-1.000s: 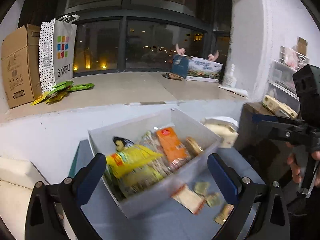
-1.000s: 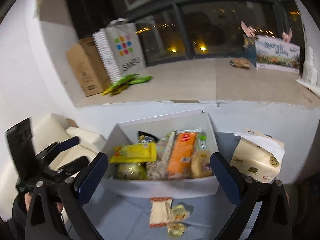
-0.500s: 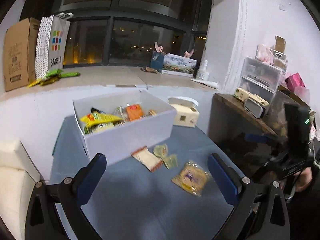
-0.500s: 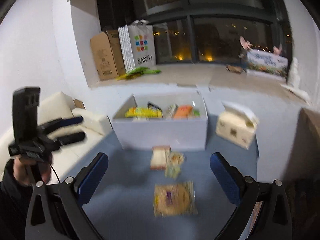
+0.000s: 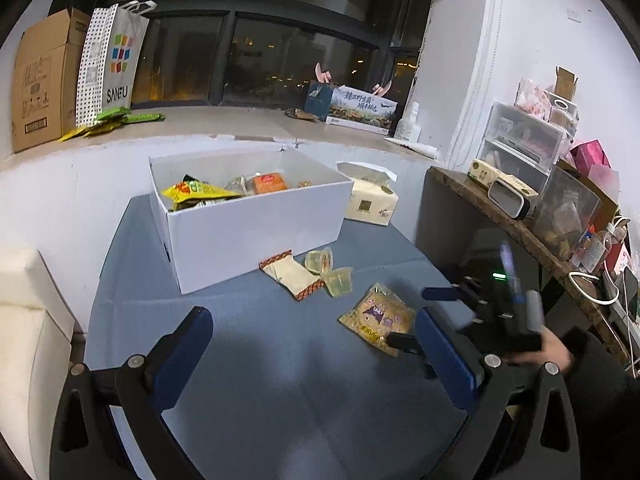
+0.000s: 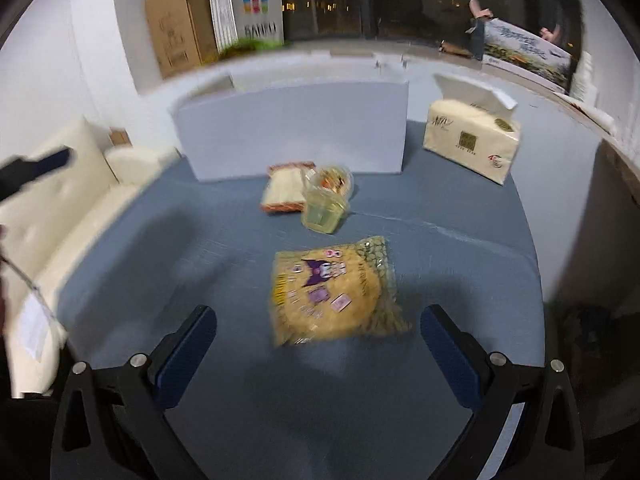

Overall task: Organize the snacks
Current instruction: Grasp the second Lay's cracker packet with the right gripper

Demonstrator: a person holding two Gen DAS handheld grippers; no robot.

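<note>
Hovering low over the table [image 6: 160, 248], the right gripper [image 6: 318, 354] has its jaws spread wide and empty, lined up on the yellow packet [image 6: 330, 290] that lies flat just ahead of them. That approach suits a thin, crinkly bag: fingers coming in from either edge can pinch it without crushing what is inside. The left gripper [image 5: 316, 354] hangs further back, jaws also apart and holding nothing, probably kept clear so the right one has room.

Beyond the packet lie a sealed wafer [image 6: 285, 192] and two jelly cups [image 6: 326, 206], close together and just in front of the white box [image 5: 256, 220]. The box already holds several snacks, among them a yellow bag [image 5: 196, 192] and an orange pack [image 5: 269, 182], so it looks like the collecting place, with four items left on the table. A tissue pack [image 6: 470, 142] stands beside the box, apart from the snacks.
</note>
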